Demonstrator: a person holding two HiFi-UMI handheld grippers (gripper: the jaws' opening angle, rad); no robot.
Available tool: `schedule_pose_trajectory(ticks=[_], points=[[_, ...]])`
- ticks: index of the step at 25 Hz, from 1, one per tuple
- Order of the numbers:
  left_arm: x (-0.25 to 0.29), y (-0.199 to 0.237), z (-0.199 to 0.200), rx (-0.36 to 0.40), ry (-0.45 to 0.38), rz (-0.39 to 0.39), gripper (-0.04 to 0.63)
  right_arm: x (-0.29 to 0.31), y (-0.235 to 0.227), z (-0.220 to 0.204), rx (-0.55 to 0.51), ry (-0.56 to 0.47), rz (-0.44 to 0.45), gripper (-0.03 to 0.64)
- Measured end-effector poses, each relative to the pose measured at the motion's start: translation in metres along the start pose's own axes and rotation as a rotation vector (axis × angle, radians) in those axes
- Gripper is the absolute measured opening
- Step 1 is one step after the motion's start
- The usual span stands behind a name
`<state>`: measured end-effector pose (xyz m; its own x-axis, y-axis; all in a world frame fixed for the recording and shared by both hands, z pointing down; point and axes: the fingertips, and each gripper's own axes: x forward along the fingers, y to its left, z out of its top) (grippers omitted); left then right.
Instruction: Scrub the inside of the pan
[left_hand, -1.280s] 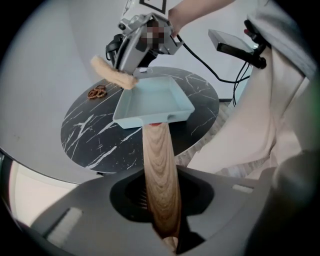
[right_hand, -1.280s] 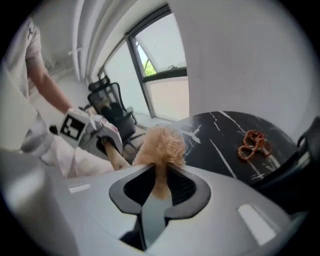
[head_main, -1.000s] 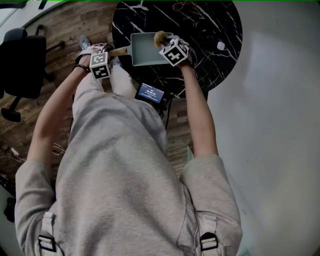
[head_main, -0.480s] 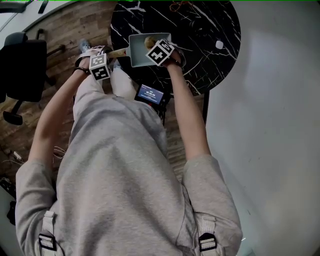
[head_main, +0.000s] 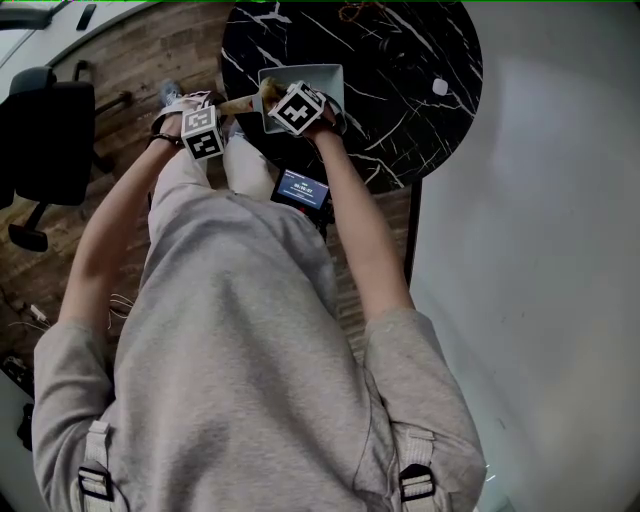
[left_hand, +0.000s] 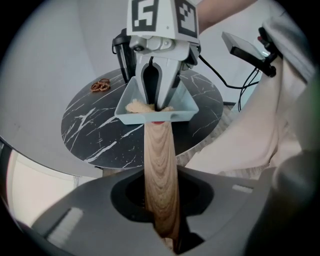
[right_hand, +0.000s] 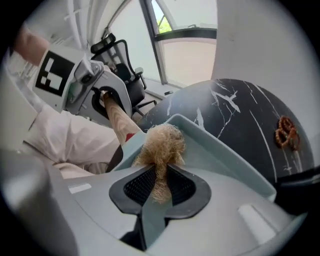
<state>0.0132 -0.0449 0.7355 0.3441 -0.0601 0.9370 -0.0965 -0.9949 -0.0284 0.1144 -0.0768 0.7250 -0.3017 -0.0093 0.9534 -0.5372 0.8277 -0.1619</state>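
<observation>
Right tool (right_hand: 160, 181) with scrubber (right_hand: 161, 145) nearer handle (left_hand: 159, 165)

Even daylight, window glare, fisheye edges dark, blurred

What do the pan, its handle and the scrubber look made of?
The pan looks like coated metal: smooth, matte, pale grey-blue. The handle is wood, with clear grain. The scrubber is tangled tan fibre, perhaps plant-based.

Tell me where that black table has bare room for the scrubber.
Bare marble lies on the table right of the pan, up to the small white object, and along the near-right rim. Crowded: the near-left edge, where left gripper and right gripper work at the pan.
</observation>
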Motion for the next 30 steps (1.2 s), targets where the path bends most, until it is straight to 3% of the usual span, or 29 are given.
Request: schedule_pose_trajectory(ticks=[2, 6, 11, 13, 15, 17, 20, 25, 30], points=[[0.0, -0.001, 0.0, -0.005, 0.005, 0.0, 0.072, 0.003, 0.003, 0.005, 0.096, -0.052, 0.046, 0.084], [0.001, 0.0, 0.0, -0.014, 0.017, 0.007, 0.071, -0.001, 0.007, 0.007, 0.171, -0.105, 0.099, 0.083], [0.0, 0.001, 0.001, -0.008, 0.022, -0.001, 0.072, -0.047, 0.013, 0.021, 0.352, -0.402, 0.341, 0.084], [0.0, 0.001, 0.0, -0.006, 0.022, -0.004, 0.072, -0.066, 0.0, 0.018, 0.343, -0.447, 0.28, 0.086], [0.0, 0.0, 0.0, -0.006, 0.021, -0.005, 0.072, -0.071, -0.022, 0.0, 0.25, -0.358, 0.119, 0.087], [-0.001, 0.0, 0.0, -0.006, 0.021, -0.004, 0.072, -0.07, -0.044, -0.029, 0.122, -0.189, -0.052, 0.087], [0.0, 0.001, -0.002, -0.005, 0.022, 0.008, 0.072, -0.064, -0.065, -0.071, -0.05, 0.053, -0.188, 0.087], [0.001, -0.006, -0.002, -0.074, 0.041, -0.041, 0.067, -0.041, -0.046, -0.109, -0.191, 0.264, -0.121, 0.087], [0.0, -0.005, -0.003, -0.091, 0.051, -0.061, 0.066, -0.037, -0.037, -0.113, -0.173, 0.277, -0.075, 0.085]])
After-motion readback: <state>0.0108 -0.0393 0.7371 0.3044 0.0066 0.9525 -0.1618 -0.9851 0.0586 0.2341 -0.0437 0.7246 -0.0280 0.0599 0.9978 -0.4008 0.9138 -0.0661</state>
